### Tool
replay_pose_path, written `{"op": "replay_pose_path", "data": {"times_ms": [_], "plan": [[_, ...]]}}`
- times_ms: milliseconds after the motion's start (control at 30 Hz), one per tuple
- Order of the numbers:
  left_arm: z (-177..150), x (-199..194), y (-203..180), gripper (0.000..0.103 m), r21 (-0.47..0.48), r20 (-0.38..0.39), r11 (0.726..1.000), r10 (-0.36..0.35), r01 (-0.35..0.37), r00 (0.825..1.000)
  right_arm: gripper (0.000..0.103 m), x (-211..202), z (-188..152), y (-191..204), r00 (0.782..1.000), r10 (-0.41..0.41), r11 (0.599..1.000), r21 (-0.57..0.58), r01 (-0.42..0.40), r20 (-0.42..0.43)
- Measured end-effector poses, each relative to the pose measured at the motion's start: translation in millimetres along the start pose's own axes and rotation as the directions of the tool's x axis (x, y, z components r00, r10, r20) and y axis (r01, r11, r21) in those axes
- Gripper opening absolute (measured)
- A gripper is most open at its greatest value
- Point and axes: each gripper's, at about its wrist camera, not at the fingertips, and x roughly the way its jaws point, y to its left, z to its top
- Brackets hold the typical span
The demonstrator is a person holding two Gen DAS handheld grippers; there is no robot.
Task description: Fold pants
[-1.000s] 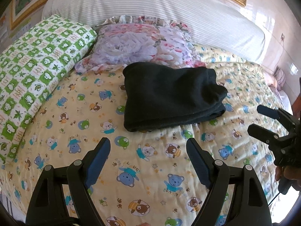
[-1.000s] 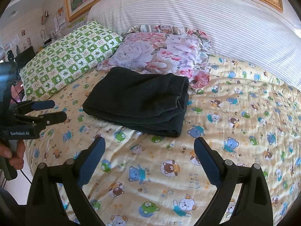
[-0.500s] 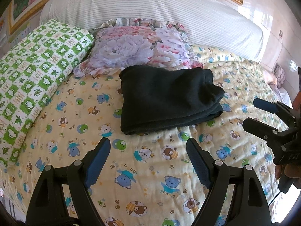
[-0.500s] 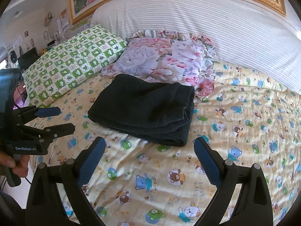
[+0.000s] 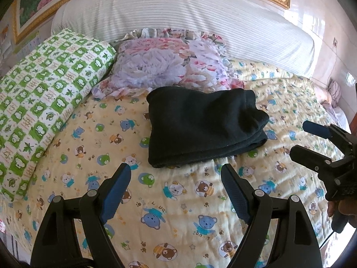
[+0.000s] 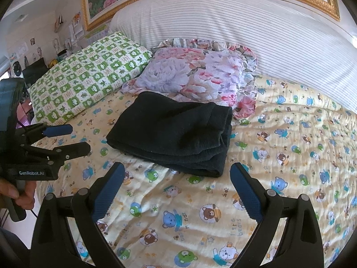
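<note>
Folded pants [image 5: 205,127] lie ahead of both your grippers.
Your left gripper [image 5: 176,178] and right gripper [image 6: 176,178] gape apart, touching nothing.

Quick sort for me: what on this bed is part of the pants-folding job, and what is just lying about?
Job:
- black pants, folded on the bedspread
- left gripper, open
- right gripper, open

Lying about:
- green checked pillow
- floral pillow
- striped headboard

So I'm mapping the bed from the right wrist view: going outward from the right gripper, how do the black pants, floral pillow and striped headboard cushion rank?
1. Folded black pants, just ahead of the right gripper, on the quilt.
2. Floral pillow, behind the pants.
3. White striped headboard cushion, at the back.
</note>
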Motion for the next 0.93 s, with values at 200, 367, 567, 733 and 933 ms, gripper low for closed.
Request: {"op": "replay_pose_path", "data": {"times_ms": [200,367,567,733,933], "plan": [[-0.7,-3.3,3.1,0.082,-0.021,0.046,1.0,-0.007,0.008,0.999,0.096,0.0,2.9,0.9,1.0,0.001,1.0,0.0,-0.001,0.006],[0.1,-0.7,7.9,0.077,-0.055,0.045,0.998,-0.025,0.028,0.999,0.096,0.9,3.1,0.9,1.0,0.003,1.0,0.002,-0.003,0.002],[3.7,4.2,5.3,0.072,-0.056,0.038,0.997,-0.046,0.048,0.998,0.096,4.1,4.5,1.9,1.0,0.009,1.0,0.001,-0.009,-0.002],[6.3,11.1,3.7,0.064,-0.066,0.023,0.995,-0.071,0.072,0.997,0.096,5.8,2.8,0.0,1.0,0.008,1.0,0.011,-0.008,-0.009],[13.7,15.3,2.2,0.074,-0.067,0.019,0.994,-0.089,0.09,0.996,0.096,6.8,1.5,-6.1,1.0,0.0,1.0,0.027,0.0,-0.012]]}}
